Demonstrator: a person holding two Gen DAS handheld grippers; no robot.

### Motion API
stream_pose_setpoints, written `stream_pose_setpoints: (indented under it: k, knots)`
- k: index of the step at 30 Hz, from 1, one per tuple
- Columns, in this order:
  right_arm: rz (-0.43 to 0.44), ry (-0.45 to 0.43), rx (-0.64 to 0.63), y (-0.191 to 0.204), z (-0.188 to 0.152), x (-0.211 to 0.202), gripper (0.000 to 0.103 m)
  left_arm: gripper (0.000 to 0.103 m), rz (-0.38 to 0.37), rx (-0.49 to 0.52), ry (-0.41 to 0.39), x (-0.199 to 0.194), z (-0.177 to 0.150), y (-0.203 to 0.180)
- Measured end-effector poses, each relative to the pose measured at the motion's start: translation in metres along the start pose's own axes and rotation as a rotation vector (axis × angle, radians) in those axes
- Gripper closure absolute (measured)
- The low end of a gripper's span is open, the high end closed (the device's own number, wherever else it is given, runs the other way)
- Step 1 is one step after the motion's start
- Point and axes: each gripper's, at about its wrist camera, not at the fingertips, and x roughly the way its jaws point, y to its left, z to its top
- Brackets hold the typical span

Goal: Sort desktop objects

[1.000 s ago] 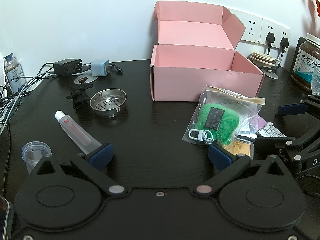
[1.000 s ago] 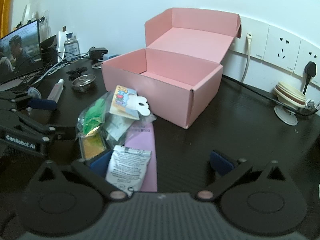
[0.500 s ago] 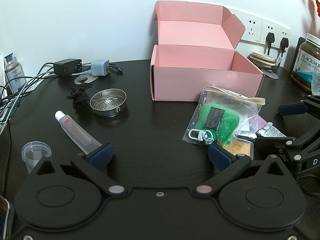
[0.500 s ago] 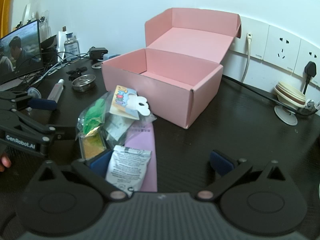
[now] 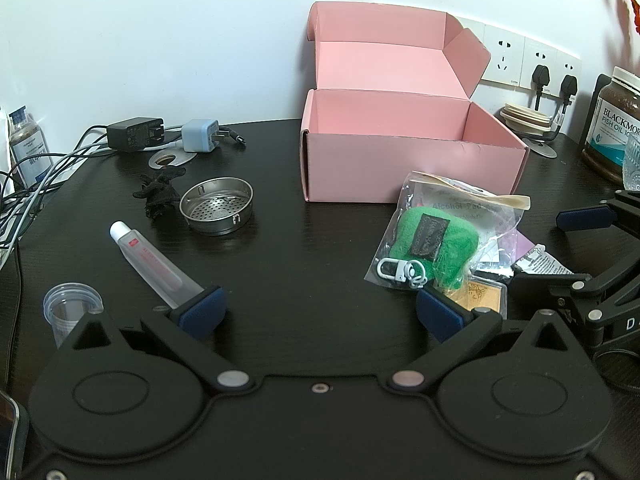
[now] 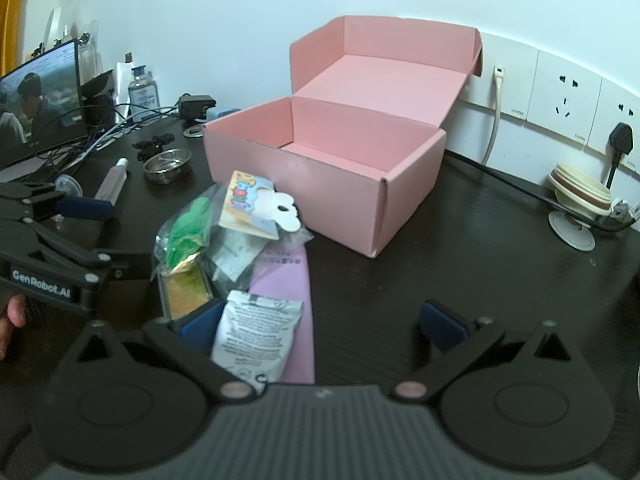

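An open pink box (image 5: 412,168) (image 6: 324,176) stands at the back of the black desk, its lid up against the wall. In front of it lies a heap: a clear bag with a green felt pouch (image 5: 434,246) (image 6: 186,232), a gold pad (image 5: 486,298) (image 6: 186,290), a purple packet (image 6: 288,292), a white sachet (image 6: 256,334) and a cartoon card (image 6: 250,204). My left gripper (image 5: 320,314) is open, low over bare desk. My right gripper (image 6: 320,326) is open too, the white sachet lying by its left finger. A clear tube (image 5: 154,264) rests at the left gripper's left finger.
A metal strainer (image 5: 217,211), black scrap (image 5: 158,192), plastic cup (image 5: 72,312), chargers (image 5: 160,134) and cables lie left. A fish oil jar (image 5: 614,128) stands right; stacked lids (image 6: 580,196) and wall sockets sit behind. A lit screen (image 6: 38,96) is far left. A fingertip (image 6: 14,312) shows.
Both grippers stay where they were and remain open. A fingertip behind the left gripper has come further into the right wrist view.
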Motion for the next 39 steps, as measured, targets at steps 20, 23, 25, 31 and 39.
stream_pose_setpoints:
  k: [20,23,25,31,39]
  knots:
    - [0.002,0.0,-0.003,0.0,0.0,0.0,0.001,0.0,0.052,0.057,-0.042,-0.006,-0.001,-0.009]
    - [0.001,0.0,-0.003,0.001,0.0,0.0,0.001,0.0,0.057,0.084,-0.109,-0.015,-0.002,-0.014]
    - [0.001,0.0,-0.004,0.001,0.0,0.0,0.001,0.0,0.051,0.091,-0.163,-0.024,-0.002,-0.016]
    - [0.0,0.0,-0.003,0.002,0.0,0.0,0.001,0.0,0.018,0.092,-0.294,-0.047,-0.001,-0.018]
    - [0.0,0.0,-0.003,0.002,0.0,0.001,0.001,0.0,-0.003,0.085,-0.356,-0.058,0.0,-0.019]
